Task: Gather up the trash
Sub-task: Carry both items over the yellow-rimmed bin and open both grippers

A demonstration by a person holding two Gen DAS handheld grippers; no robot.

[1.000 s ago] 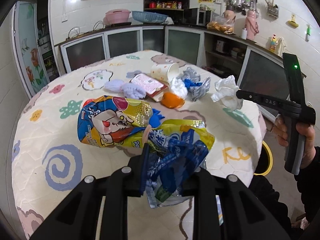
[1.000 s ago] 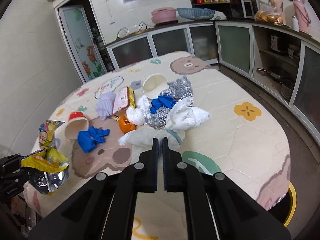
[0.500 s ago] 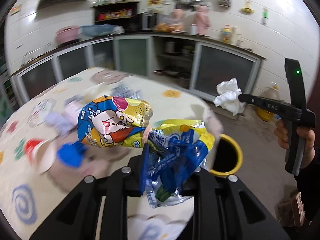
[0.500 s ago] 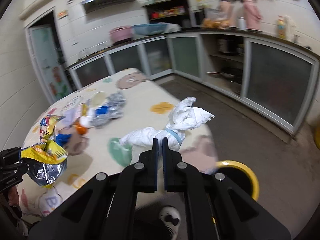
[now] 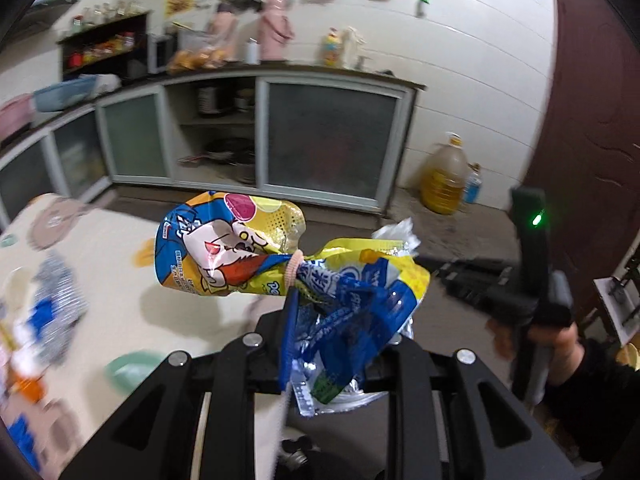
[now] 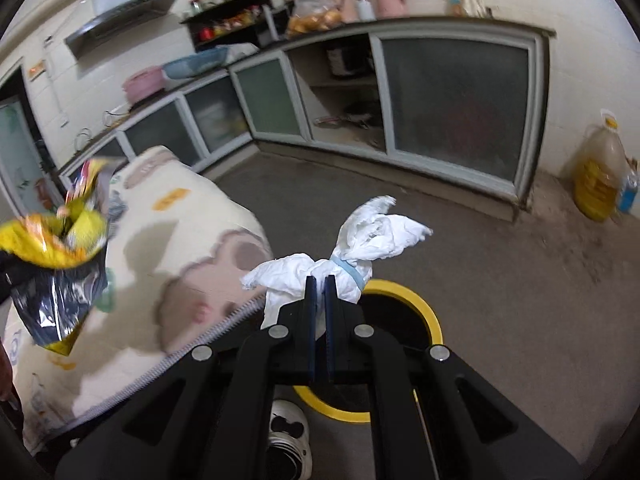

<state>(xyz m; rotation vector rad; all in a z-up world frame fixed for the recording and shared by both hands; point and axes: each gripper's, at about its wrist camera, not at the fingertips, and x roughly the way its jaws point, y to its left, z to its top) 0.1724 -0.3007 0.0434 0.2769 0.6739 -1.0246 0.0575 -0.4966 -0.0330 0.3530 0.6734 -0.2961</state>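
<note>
Left gripper: the black two-finger left gripper (image 5: 340, 320) has its jaws clamped on a crumpled yellow and blue foil snack bag (image 5: 280, 264). The bag is pinched in the middle by a pale pink band and it hangs in the air, above the edge of the table.

Right gripper: the black two-finger right gripper (image 6: 320, 284) has its jaws pressed nearly together on a white crumpled tissue bundle (image 6: 352, 248) that is tied with a thin light blue band. The bundle sticks out in front of the fingertips, up and to both sides.

Trash bin: a round black bin with a yellow rim (image 6: 424, 304) stands on the grey floor. In the right wrist view it is just behind and below the tissue bundle, partly covered by the gripper.

Table: a table with a cream cartoon-print cloth (image 6: 192, 232) is at the left in both views. More trash lies on it, blurred, in blue, silver and orange colours.

Person: a hand (image 5: 552, 340) with a dark sleeve holds the right gripper's handle at the right edge of the left wrist view. A white shoe with a black print (image 6: 288, 428) is on the floor next to the bin.

Background: grey kitchen cabinets with frosted glass doors (image 6: 452, 104) run along the white tiled wall, and a big yellow oil jug (image 6: 600, 172) stands on the floor in the corner.
</note>
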